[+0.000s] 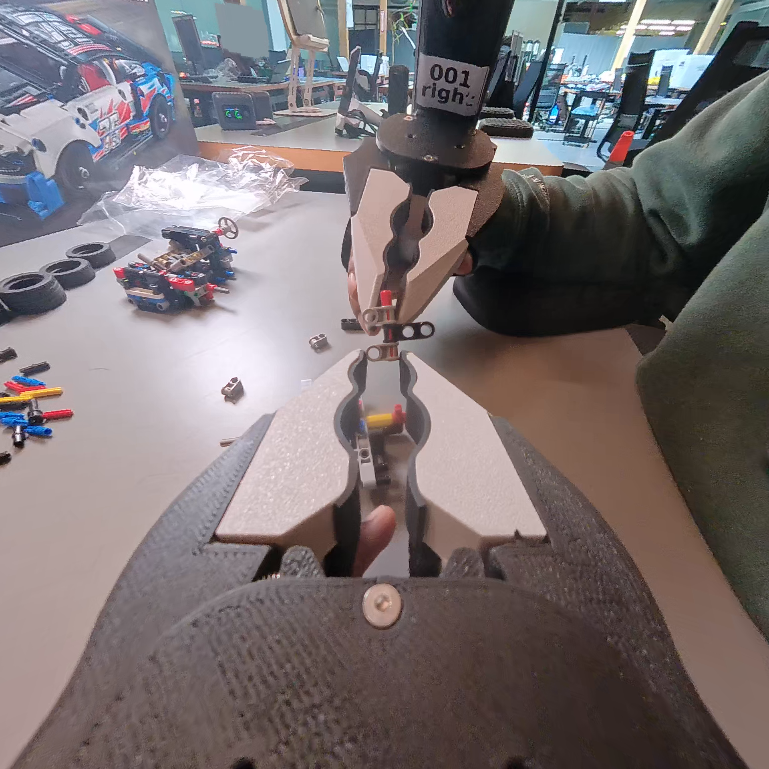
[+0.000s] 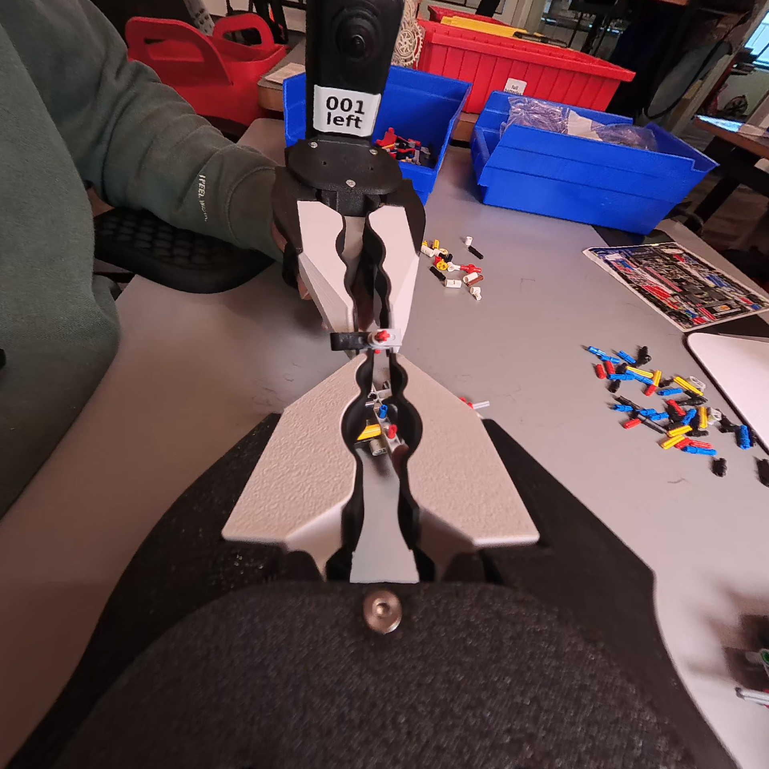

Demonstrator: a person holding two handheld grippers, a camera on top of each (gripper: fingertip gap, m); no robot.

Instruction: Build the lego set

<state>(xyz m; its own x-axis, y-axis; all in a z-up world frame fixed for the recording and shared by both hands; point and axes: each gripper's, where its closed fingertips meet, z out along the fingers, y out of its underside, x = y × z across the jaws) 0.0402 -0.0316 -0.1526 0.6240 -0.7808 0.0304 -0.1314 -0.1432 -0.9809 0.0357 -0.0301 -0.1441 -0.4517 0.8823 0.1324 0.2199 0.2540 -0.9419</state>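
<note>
Tip to tip above the table, held the left gripper and the right gripper, each closed almost all the way. Pinched one small lego piece between them, gripping its lower grey link with the left tips and its upper grey link and red pin with the right tips, with a black bar poking out to one side. Left the half-built car and the black tyres well apart from it on the table, with loose coloured pins lying about and blue bins at the far edge.
</note>
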